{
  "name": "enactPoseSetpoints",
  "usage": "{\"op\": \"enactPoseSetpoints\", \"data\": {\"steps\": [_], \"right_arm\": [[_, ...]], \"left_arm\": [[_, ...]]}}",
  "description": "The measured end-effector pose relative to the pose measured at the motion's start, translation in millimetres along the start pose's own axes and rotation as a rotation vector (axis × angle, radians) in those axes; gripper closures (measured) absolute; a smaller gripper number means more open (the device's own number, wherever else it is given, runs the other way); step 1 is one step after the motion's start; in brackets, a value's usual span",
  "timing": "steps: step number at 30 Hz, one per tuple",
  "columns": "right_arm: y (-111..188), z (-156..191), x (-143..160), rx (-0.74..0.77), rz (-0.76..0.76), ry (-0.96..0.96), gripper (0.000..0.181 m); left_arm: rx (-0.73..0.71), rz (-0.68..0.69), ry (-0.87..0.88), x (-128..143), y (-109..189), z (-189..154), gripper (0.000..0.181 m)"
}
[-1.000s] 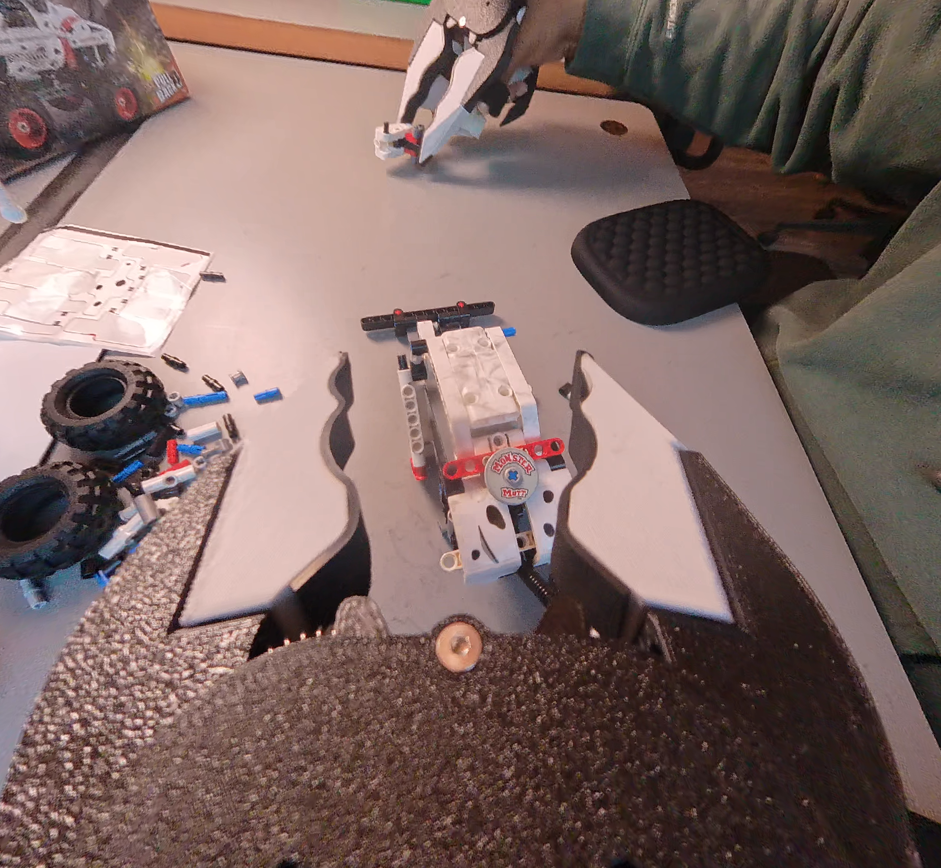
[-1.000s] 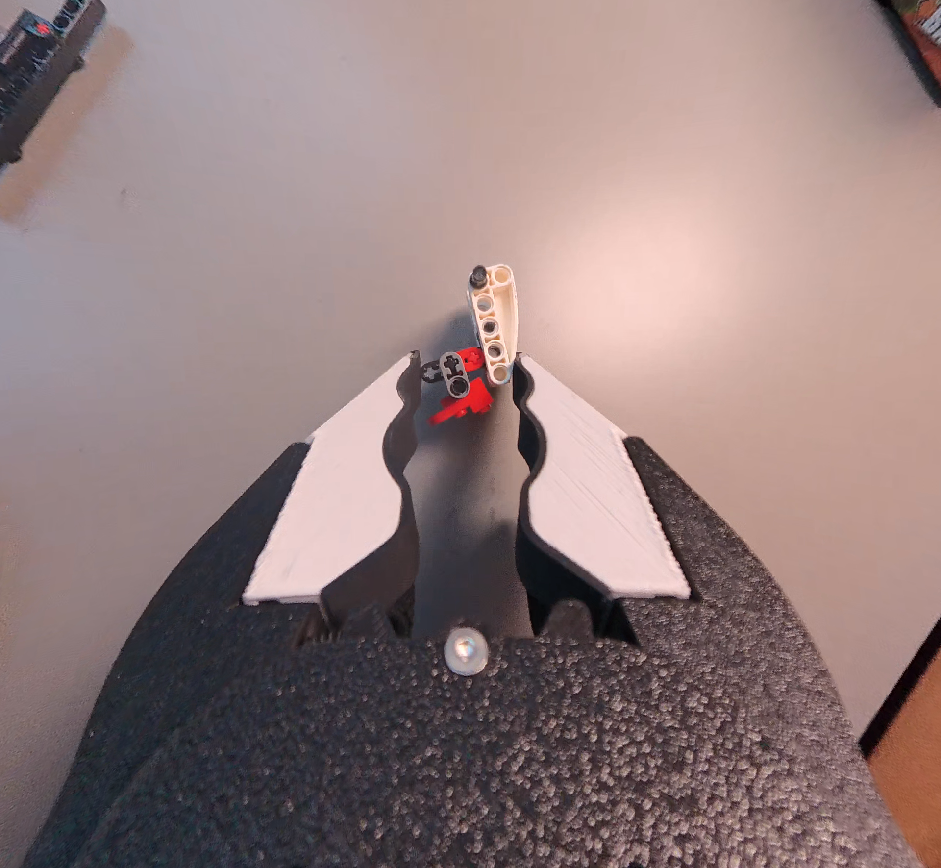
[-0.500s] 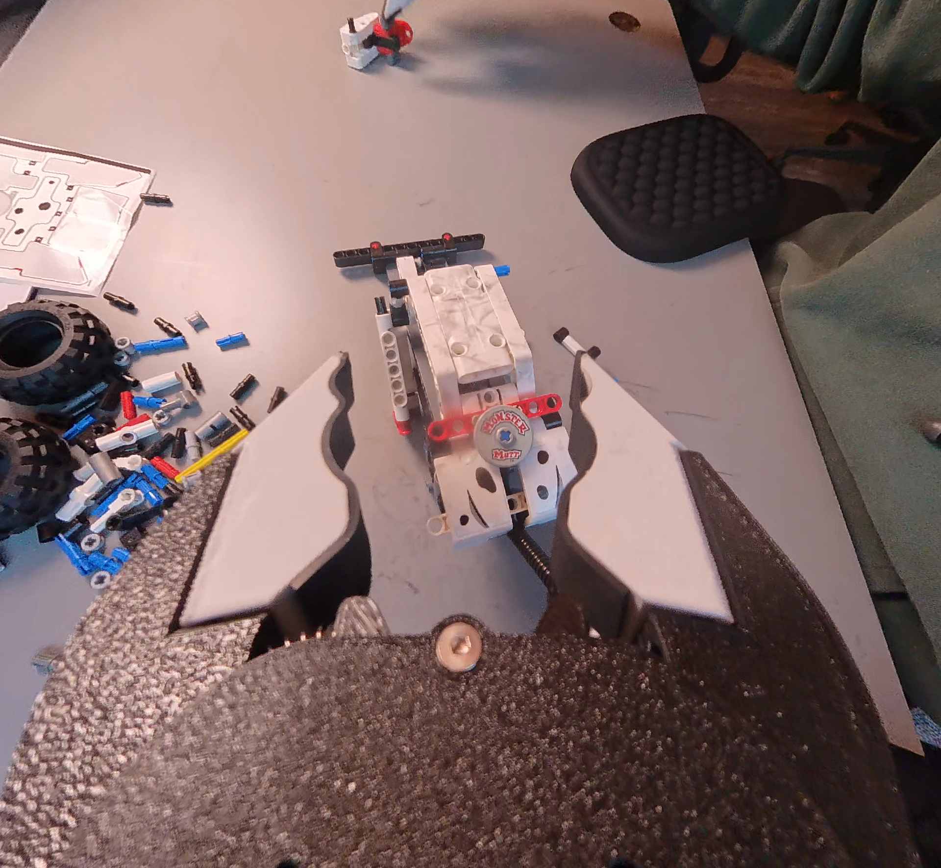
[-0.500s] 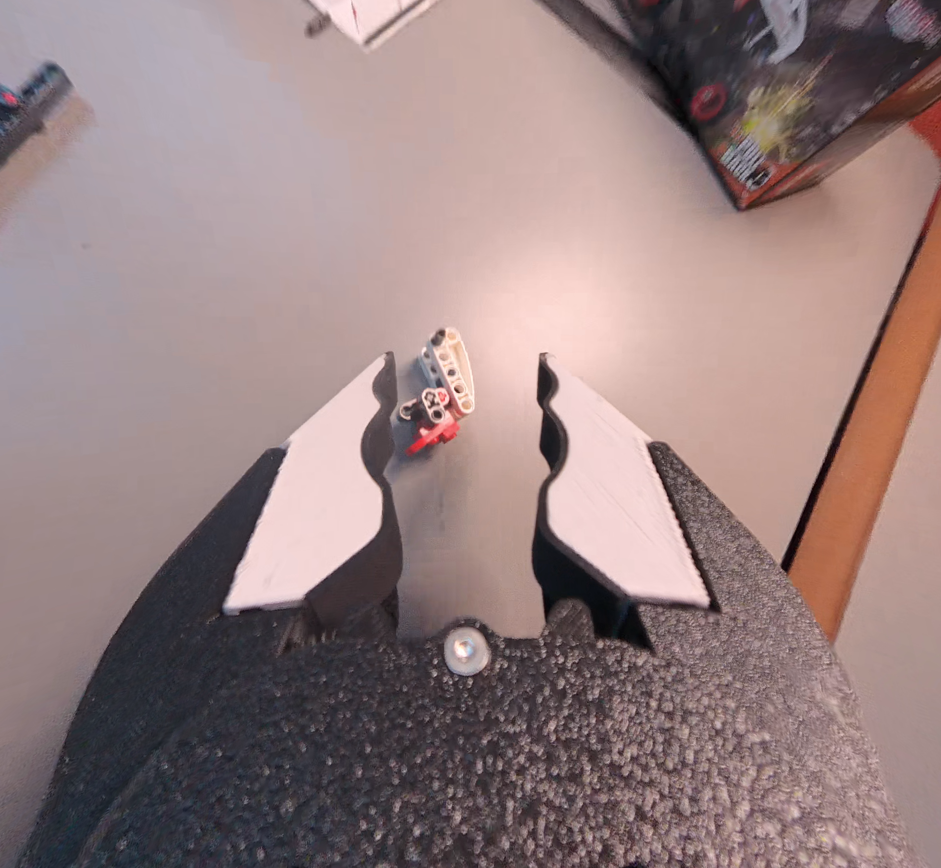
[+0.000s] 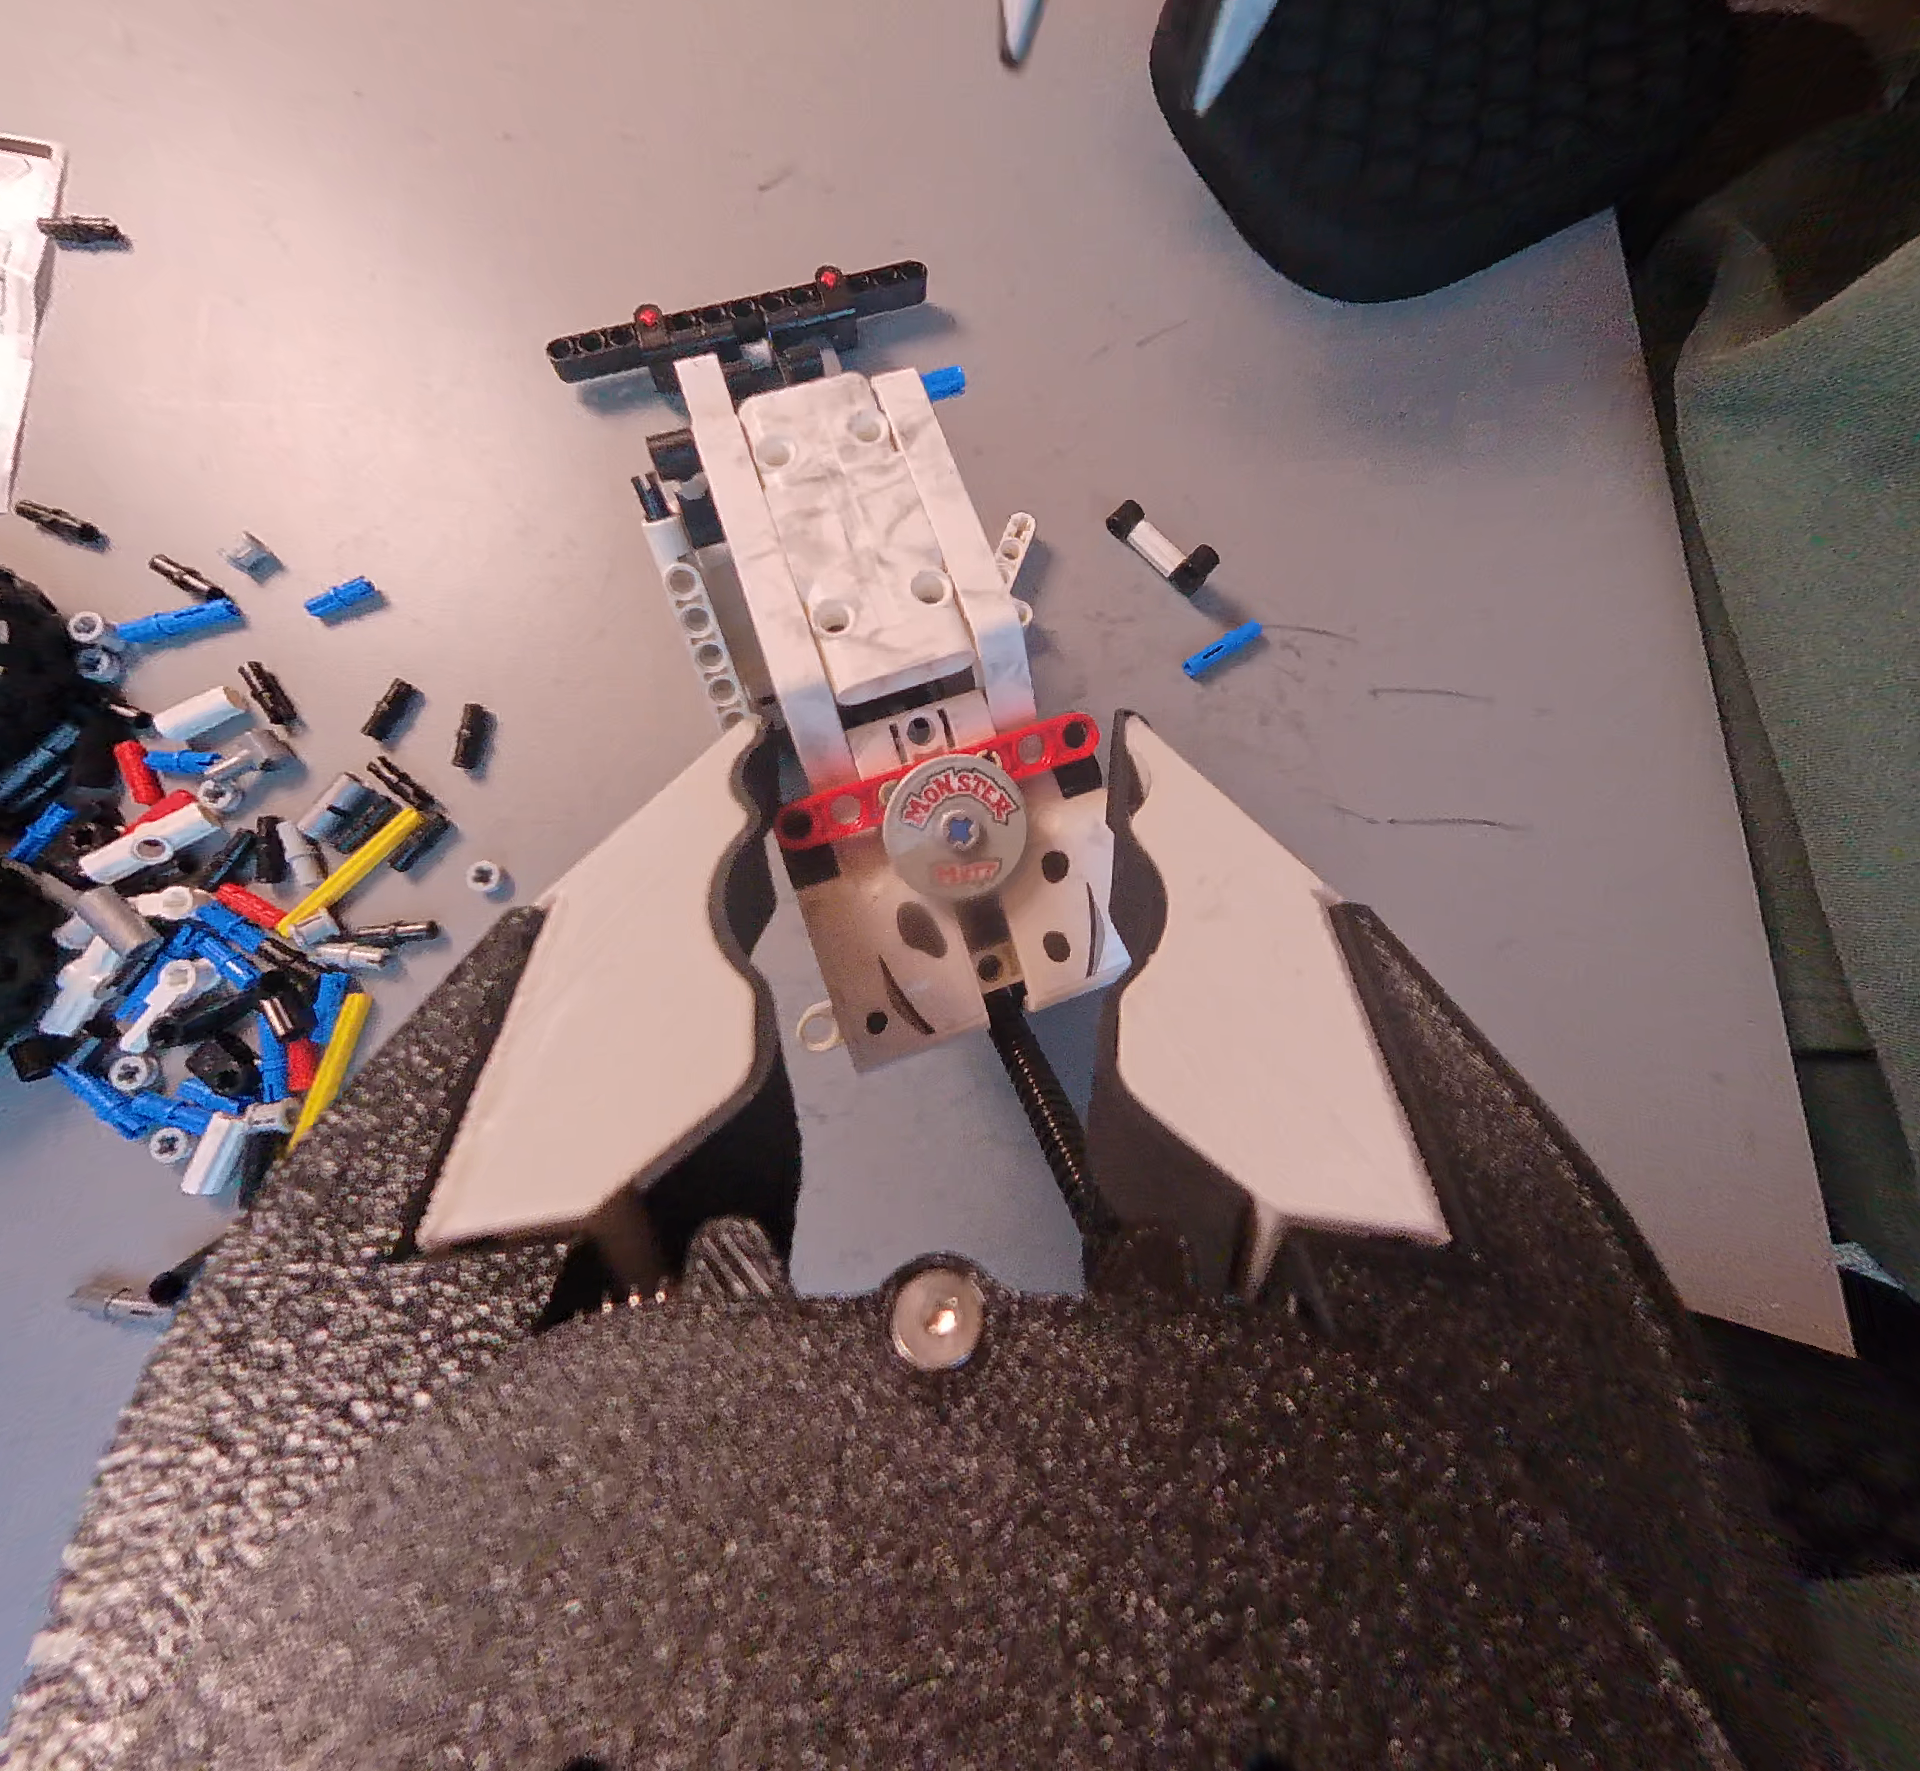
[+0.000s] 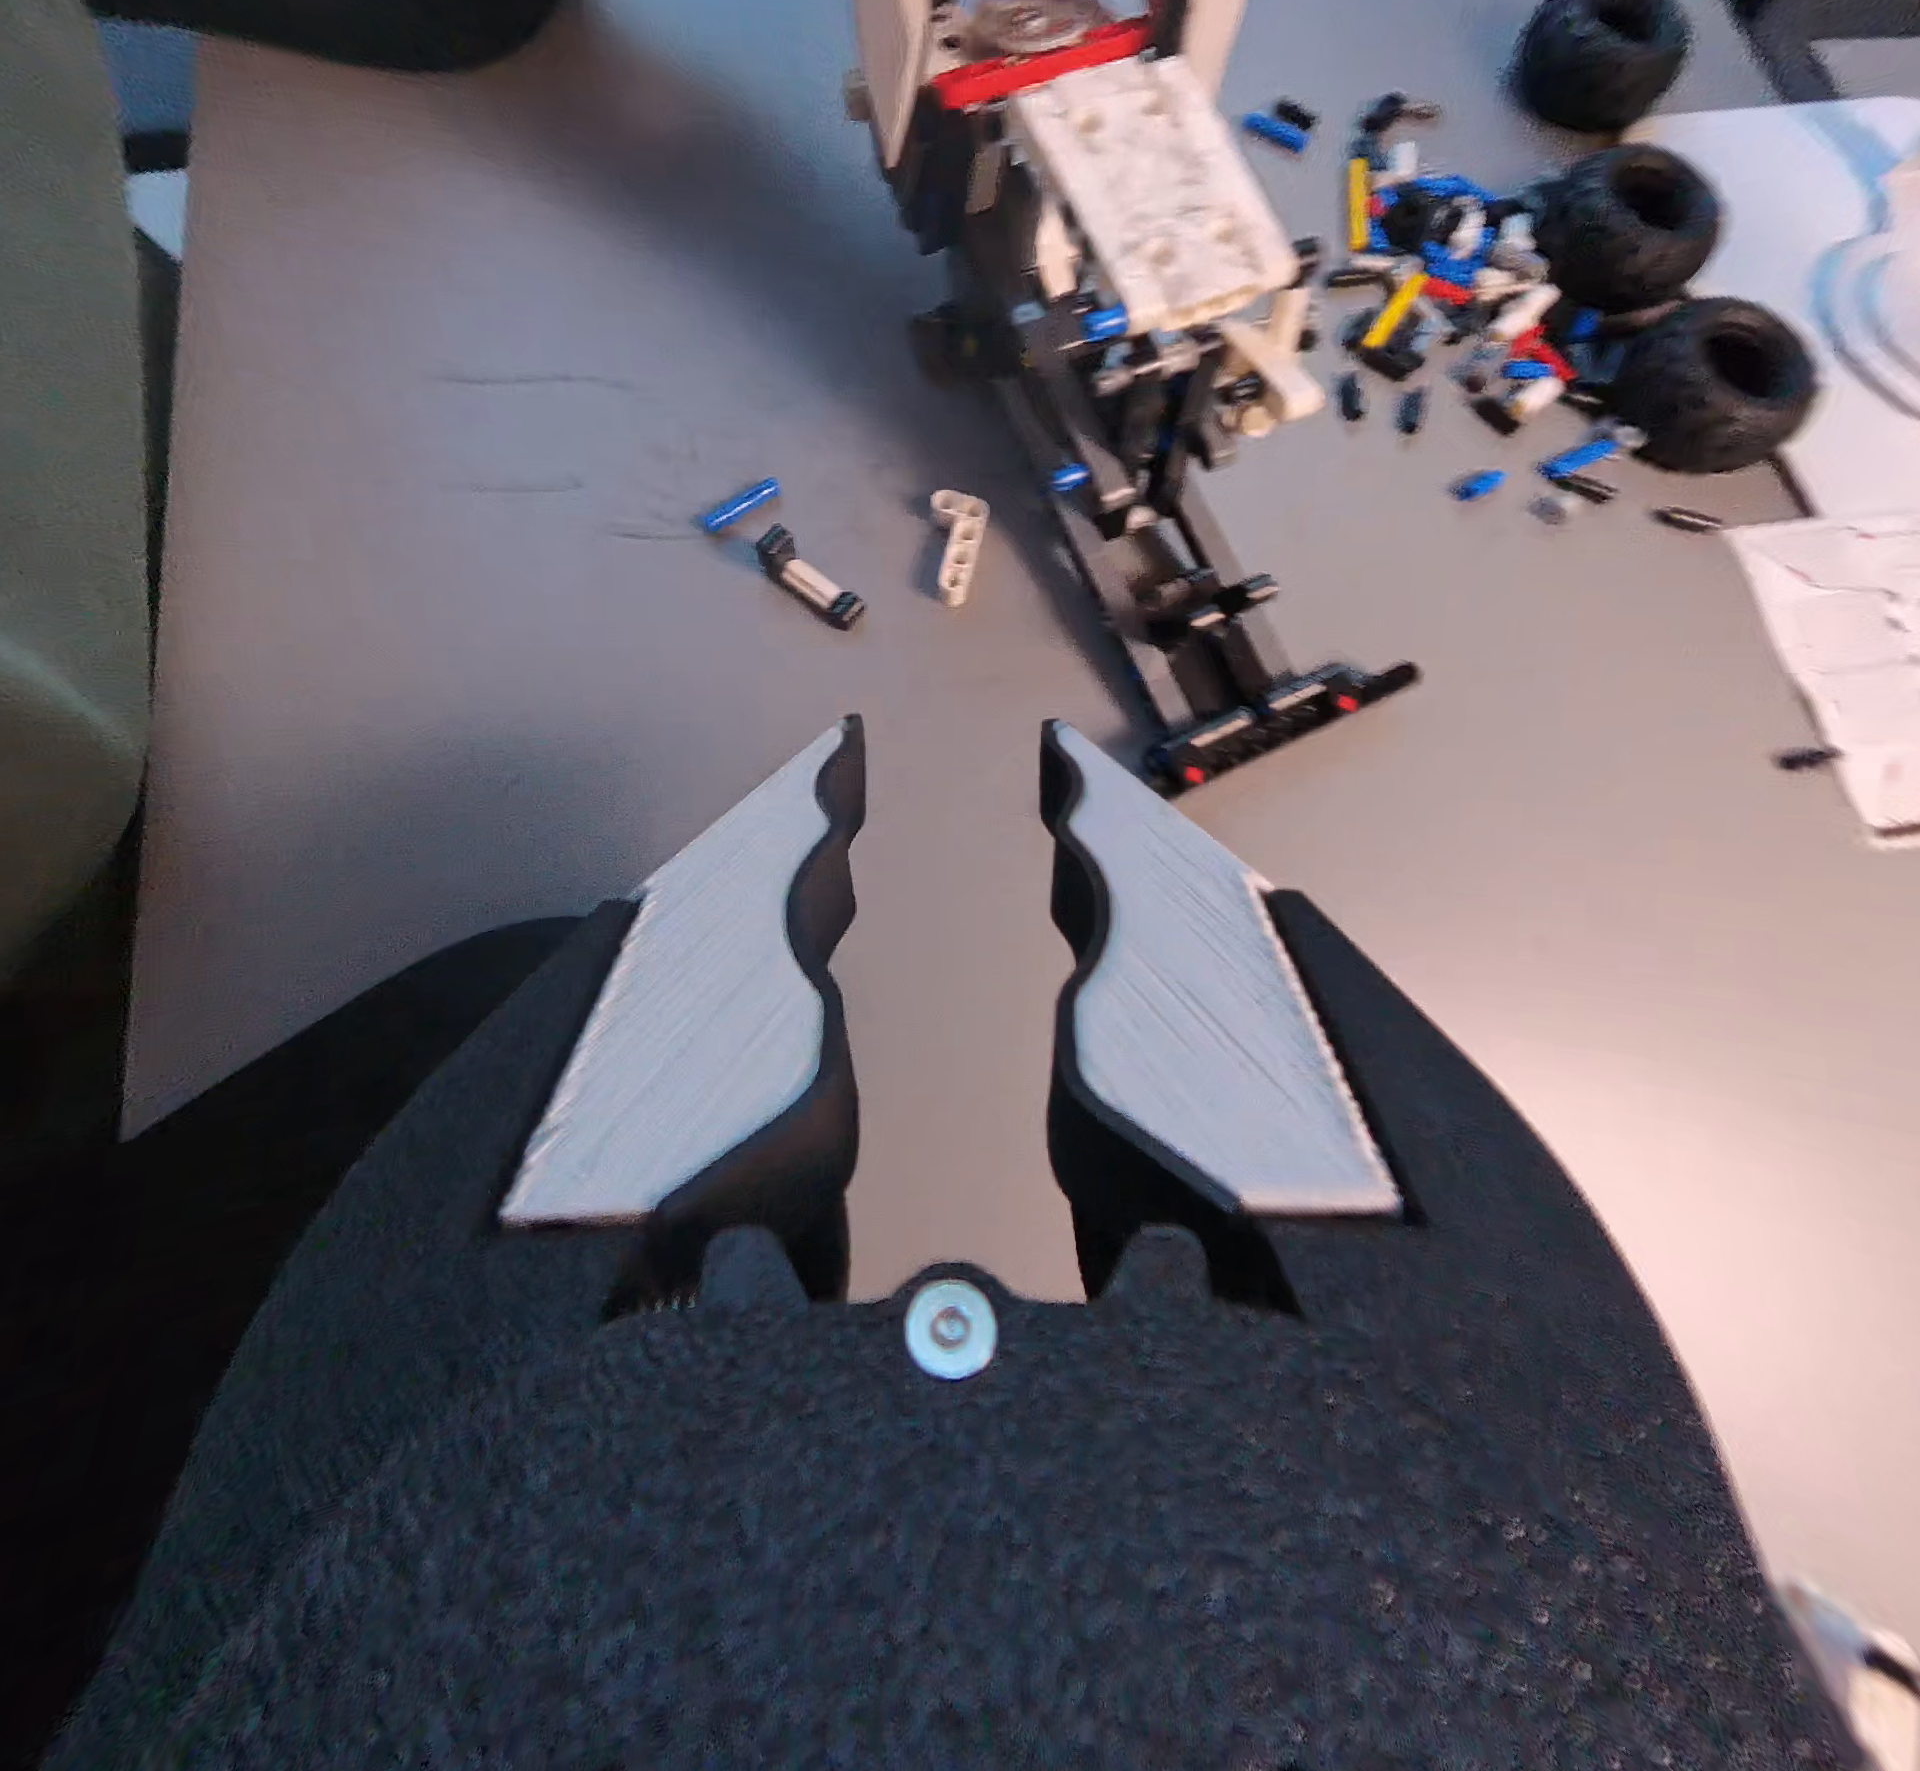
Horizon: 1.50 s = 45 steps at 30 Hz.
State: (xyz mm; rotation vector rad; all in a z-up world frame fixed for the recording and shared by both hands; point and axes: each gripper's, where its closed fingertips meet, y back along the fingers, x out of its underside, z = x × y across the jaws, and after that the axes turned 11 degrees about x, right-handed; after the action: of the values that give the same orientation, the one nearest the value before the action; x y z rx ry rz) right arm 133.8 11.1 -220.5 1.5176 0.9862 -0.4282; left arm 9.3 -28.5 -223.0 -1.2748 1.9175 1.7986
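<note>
On the grey surface [image 5: 416, 111], between the fingers of the left tongs [image 5: 940, 729]: a half-built toy car [image 5: 862, 558] of plastic bricks, white marbled body, no wheels. Left tongs spread wide, one finger at each side of the car's near end, beside the red beam [image 5: 935, 781] and the round badge [image 5: 954, 826]; holding nothing, and not possible to tell if touching the sides or only very near.

Right tongs [image 6: 951, 727] partly open, empty, hanging above bare surface just beside the long black beam [image 5: 738, 319] at the far end of the car.

To the car's left, well apart: a heap of small loose pieces [image 5: 208, 942] and black tyres [image 6: 1621, 225]. To its right, near: a short white beam [image 6: 958, 545], a black-and-white piece [image 5: 1161, 549], a blue pin [image 5: 1221, 649]. Farther off, a black pad [image 5: 1455, 111] and a sheet of paper [image 6: 1849, 641].

Probably light and stiff, but only clipped together, so likely fragile under a hard squeeze. Smooth plastic, perhaps slippery. Best hold, by judgement: across the broad white body, low on both sides, not on the thin black beam or the badge.
</note>
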Motion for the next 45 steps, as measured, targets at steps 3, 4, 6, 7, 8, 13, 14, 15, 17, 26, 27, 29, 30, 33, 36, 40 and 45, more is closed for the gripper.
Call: {"op": "enactPoseSetpoints", "data": {"steps": [3,4,6,7,8,13,14,15,17,26,27,29,30,33,36,40,45], "right_arm": [[-28.0,33.9,0.2,-0.111,0.041,0.055,0.150],[-36.3,40.4,1.0,-0.130,0.058,0.076,0.150],[-50.7,48.1,1.4,-0.150,0.081,0.116,0.150],[-56.5,50.5,0.4,-0.156,0.087,0.130,0.150],[-61.6,51.9,-1.2,-0.160,0.089,0.142,0.150],[-74.6,54.4,-0.6,-0.177,0.122,0.160,0.156],[-74.9,55.5,0.4,-0.180,0.128,0.155,0.159],[-74.5,57.9,0.1,-0.190,0.123,0.147,0.166],[-75.3,59.1,-0.8,-0.177,0.112,0.149,0.175],[-33.4,63.6,-87.1,-0.292,-0.378,-0.110,0.175],[-29.7,62.7,-93.8,-0.297,-0.413,-0.125,0.175],[-27.9,64.4,-100.4,-0.299,-0.434,-0.123,0.175],[-28.8,66.3,-101.4,-0.295,-0.433,-0.113,0.175],[-34.0,69.3,-98.4,-0.264,-0.404,-0.080,0.175],[-37.7,70.8,-95.4,-0.244,-0.382,-0.065,0.175],[-44.4,71.5,-90.3,-0.225,-0.352,-0.047,0.175],[-48.4,71.8,-91.6,-0.201,-0.361,-0.036,0.174]], "left_arm": [[-0.011,-0.006,-0.052,-2.1,0.3,0.8,0.118],[-0.017,-0.012,-0.072,-2.8,0.6,1.6,0.118],[-0.031,-0.012,-0.103,-3.4,1.7,3.5,0.118],[-0.044,-0.010,-0.115,-3.8,2.6,5.5,0.118],[-0.066,-0.010,-0.129,-4.5,4.1,8.5,0.118],[-0.199,-0.095,-0.188,-23.7,27.5,19.3,0.120],[-0.233,-0.122,-0.193,-30.0,35.3,20.0,0.120],[-0.244,-0.153,-0.195,-37.1,41.9,16.3,0.120],[-0.271,-0.216,-0.188,-52.4,52.6,6.8,0.125],[-0.075,-0.281,-0.032,-41.3,0.1,-71.1,0.141],[-0.047,-0.328,-0.008,-42.0,-4.0,-78.7,0.143],[-0.025,-0.419,0.018,-45.8,-8.0,-87.9,0.150],[-0.028,-0.445,0.008,-46.6,-9.2,-90.8,0.161],[-0.078,-0.448,-0.031,-43.0,-11.1,-90.4,0.173],[-0.089,-0.448,-0.044,-39.7,-13.1,-90.0,0.174],[-0.101,-0.432,-0.055,-35.3,-16.6,-86.9,0.174],[-0.066,-0.493,-0.043,-38.3,-14.3,-86.3,0.174]]}}
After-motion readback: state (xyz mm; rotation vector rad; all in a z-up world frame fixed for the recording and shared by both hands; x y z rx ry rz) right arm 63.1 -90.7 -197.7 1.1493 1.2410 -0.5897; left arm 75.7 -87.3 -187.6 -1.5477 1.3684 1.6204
